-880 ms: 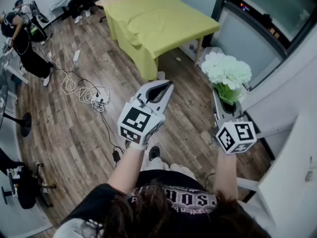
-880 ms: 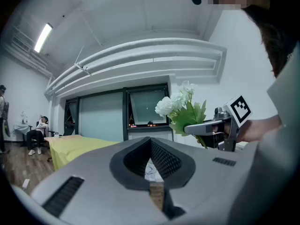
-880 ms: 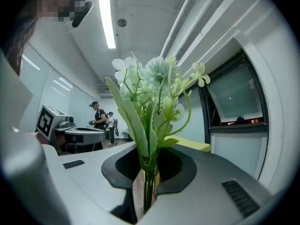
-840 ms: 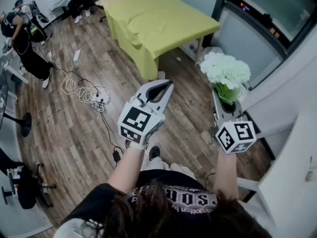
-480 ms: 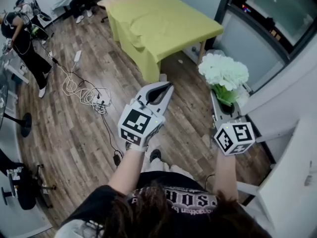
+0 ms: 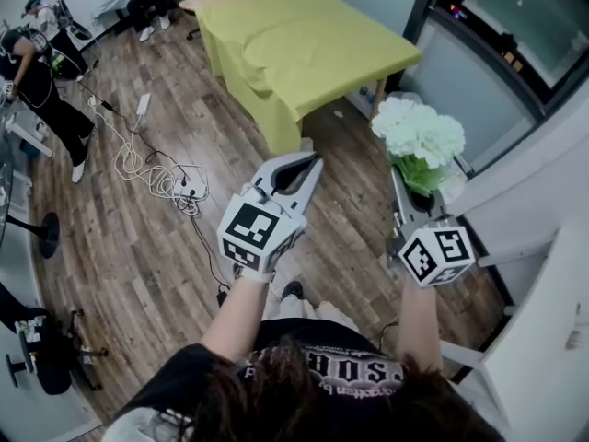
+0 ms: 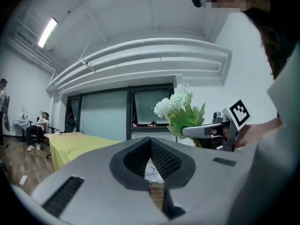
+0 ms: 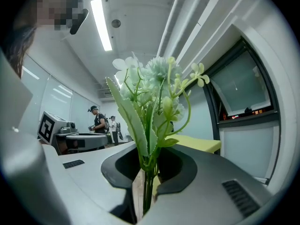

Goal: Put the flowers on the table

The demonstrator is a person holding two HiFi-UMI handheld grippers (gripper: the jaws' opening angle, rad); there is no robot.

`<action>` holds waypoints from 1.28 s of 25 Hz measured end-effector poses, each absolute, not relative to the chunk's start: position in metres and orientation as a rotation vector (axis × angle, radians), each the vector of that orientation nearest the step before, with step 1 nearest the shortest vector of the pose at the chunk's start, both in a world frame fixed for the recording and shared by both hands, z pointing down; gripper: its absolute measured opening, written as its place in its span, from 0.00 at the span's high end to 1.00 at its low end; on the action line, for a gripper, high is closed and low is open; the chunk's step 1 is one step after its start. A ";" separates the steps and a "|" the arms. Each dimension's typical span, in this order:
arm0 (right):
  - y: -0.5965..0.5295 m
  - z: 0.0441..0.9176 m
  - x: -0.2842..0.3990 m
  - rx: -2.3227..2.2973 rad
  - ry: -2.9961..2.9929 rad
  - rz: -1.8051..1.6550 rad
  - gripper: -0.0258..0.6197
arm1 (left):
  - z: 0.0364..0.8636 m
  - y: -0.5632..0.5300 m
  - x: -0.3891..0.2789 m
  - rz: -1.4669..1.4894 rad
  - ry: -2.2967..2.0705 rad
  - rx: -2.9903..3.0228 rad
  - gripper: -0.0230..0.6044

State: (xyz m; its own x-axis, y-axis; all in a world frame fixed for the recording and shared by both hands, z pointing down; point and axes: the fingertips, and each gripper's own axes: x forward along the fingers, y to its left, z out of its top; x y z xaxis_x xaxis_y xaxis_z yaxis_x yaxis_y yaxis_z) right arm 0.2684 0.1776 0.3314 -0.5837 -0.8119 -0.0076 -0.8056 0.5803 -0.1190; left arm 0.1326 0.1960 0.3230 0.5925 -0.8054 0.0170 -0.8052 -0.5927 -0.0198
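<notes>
Wood-look plank floor (image 6: 138, 247), grainy with a low sheen; table (image 6: 304, 53) draped in matt yellow cloth (image 6: 267, 81), lightly creased; white cables (image 6: 152, 168) smooth plastic. Shells of left gripper (image 7: 152, 175) and right gripper (image 8: 145, 177) smooth matt grey plastic, with black ribbed, rubbery-looking pads (image 7: 161, 158) inside the jaws and marker cubes (image 6: 253, 233) matt white with black print. On the flowers (image 8: 150, 93), petals look soft and matt, leaves smooth with a slight waxy sheen, stems thin and smooth.

Faced the table (image 6: 304, 44) ahead, with the flowers (image 6: 419, 134) at right and cables (image 6: 147, 168) on the floor (image 6: 138, 247) at left.
</notes>
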 end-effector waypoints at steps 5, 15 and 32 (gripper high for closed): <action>0.159 0.336 0.257 -1.405 2.736 -0.183 0.83 | 0.326 0.177 0.122 -0.033 1.398 -2.808 0.97; 0.120 0.344 0.238 -1.476 2.710 -0.203 0.83 | 0.329 0.139 0.099 -0.038 1.337 -2.838 0.97; 0.056 0.353 0.209 -1.483 2.722 -0.250 0.83 | 0.334 0.086 0.060 -0.044 1.385 -2.834 0.97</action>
